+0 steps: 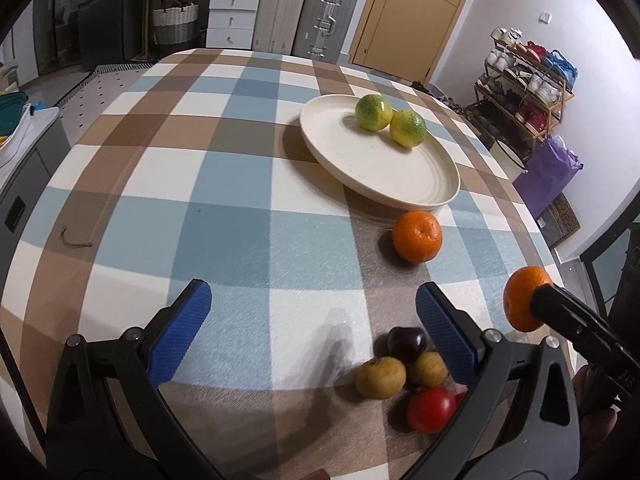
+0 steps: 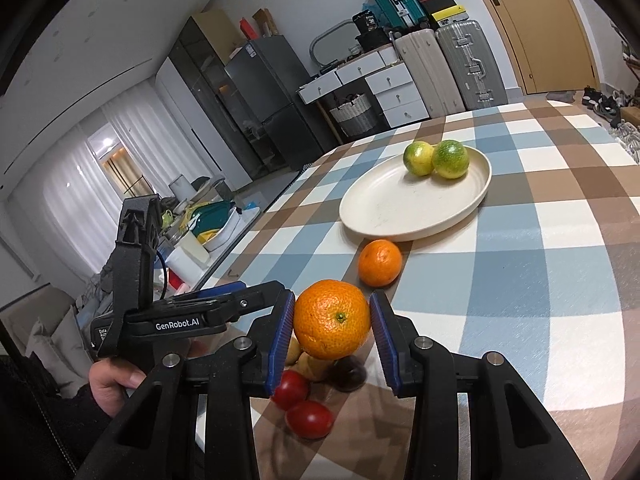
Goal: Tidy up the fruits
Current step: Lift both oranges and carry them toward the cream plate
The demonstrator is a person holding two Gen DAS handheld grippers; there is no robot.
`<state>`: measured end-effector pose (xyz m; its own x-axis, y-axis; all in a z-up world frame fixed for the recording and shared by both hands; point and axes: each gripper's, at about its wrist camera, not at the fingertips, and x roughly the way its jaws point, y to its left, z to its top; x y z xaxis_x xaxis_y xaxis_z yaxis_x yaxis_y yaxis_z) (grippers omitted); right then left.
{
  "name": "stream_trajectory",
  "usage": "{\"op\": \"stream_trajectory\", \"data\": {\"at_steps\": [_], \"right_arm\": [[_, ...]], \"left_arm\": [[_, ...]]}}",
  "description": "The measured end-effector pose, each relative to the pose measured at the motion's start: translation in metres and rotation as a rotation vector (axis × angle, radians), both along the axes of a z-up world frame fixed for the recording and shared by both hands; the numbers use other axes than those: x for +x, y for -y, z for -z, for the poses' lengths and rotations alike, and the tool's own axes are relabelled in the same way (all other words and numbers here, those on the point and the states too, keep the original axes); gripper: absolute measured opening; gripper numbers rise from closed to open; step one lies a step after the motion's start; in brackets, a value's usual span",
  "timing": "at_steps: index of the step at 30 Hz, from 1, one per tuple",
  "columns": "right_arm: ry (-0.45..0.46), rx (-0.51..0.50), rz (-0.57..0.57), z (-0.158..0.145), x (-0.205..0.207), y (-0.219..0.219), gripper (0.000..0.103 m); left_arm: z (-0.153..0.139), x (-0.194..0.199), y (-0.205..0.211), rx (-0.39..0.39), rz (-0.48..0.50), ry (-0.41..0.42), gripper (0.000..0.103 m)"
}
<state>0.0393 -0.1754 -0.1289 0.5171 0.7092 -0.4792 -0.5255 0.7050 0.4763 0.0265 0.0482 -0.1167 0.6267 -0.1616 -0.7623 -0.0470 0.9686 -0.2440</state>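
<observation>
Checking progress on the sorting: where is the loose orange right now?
In both views the loose orange sits on the tablecloth just below the plate rim, between it and the orange in the right gripper's jaws.

Round cream plate [image 1: 400, 184] is sitting on the checked blue-brown-white tablecloth [image 1: 200, 200], far right. Two green-yellow citrus fruits [image 1: 390, 120] are lying on its far part, touching each other. A loose orange mandarin [image 1: 417, 237] is lying just near of the plate rim. Nearer, a cluster of small fruits [image 1: 408, 376] is sitting on the cloth. A second orange mandarin [image 2: 332, 320] is hanging above that cluster, between the right gripper [image 2: 332, 332] pads.
</observation>
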Motion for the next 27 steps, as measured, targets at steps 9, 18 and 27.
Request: {"op": "stream_trajectory", "data": {"at_steps": [9, 18, 27], "right_arm": [[-0.010, -0.006, 0.024, 0.000, 0.010, 0.012, 0.039], [-0.029, 0.004, 0.052, -0.001, 0.019, 0.026, 0.039], [-0.048, 0.015, 0.063, 0.000, 0.024, 0.035, 0.039]], "left_arm": [[-0.004, 0.032, 0.022, 0.009, 0.059, -0.017, 0.102], [0.003, 0.064, 0.054, 0.033, 0.154, -0.065, 0.102], [0.015, 0.089, 0.069, 0.021, 0.192, -0.109, 0.098]]}}
